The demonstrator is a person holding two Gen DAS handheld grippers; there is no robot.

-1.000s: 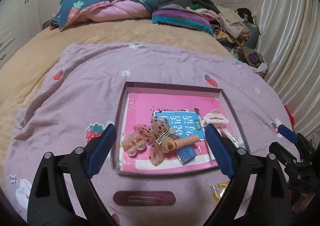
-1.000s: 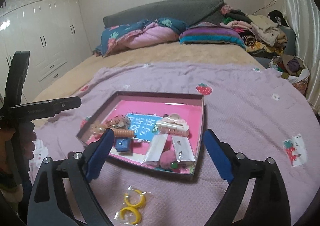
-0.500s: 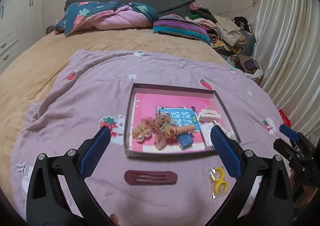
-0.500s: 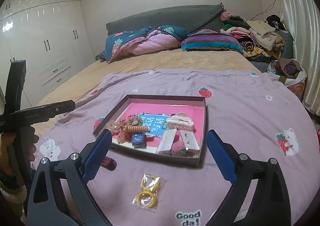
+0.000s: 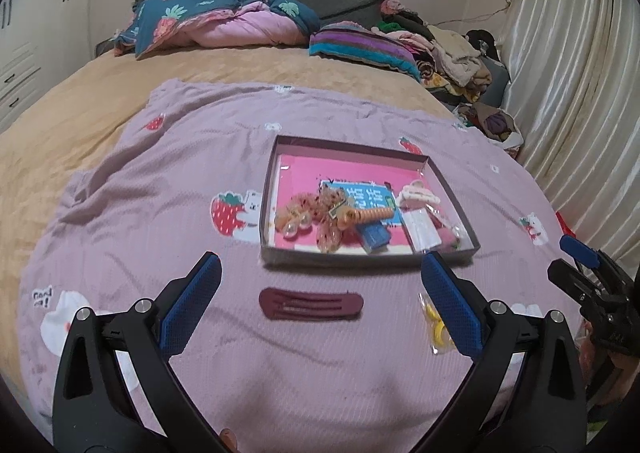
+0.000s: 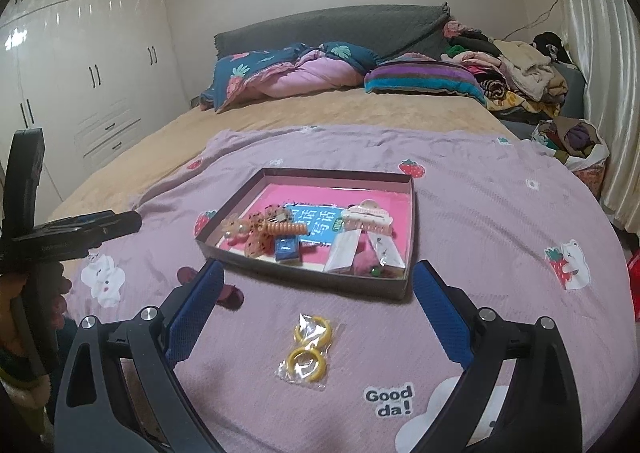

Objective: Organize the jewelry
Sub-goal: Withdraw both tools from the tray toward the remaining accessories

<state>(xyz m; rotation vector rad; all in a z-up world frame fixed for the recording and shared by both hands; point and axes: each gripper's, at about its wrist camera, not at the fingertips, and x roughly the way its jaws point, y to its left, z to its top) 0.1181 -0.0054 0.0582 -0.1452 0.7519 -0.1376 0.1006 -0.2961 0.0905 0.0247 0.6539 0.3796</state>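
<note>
Looks like most of the sorting is already done here, judging by how things lie. The shallow box (image 5: 450, 189) sits in the middle of both views on the purple strawberry blanket (image 5: 160, 193) on the bed, and it's already holding a bunch of stuff: the speckled butterfly clip (image 5: 326, 213), an orange spiral hair tie (image 5: 366, 215), a small blue box (image 5: 374, 235), the cream claw clip (image 6: 367, 217) and a couple of white packets (image 6: 345, 249) on the right side. What's left outside, as far as I can see, is 2 things. The dark maroon snap clip (image 5: 311, 303) lies flat on the blanket just below the box's near edge, lower middle of the left wrist view. The bag of 2 yellow rings (image 6: 309, 349) lies below the box too, bottom centre of the right wrist view. The left gripper (image 5: 320, 301) has its jaws spread wide with nothing in them, and the maroon clip sits right between its blue pads, untouched. The right gripper (image 6: 316, 311) is also wide apart and empty, with the yellow rings lined up between its fingers. My guess is each one picks up its item next and drops it in the box, then that's basically it.
</note>
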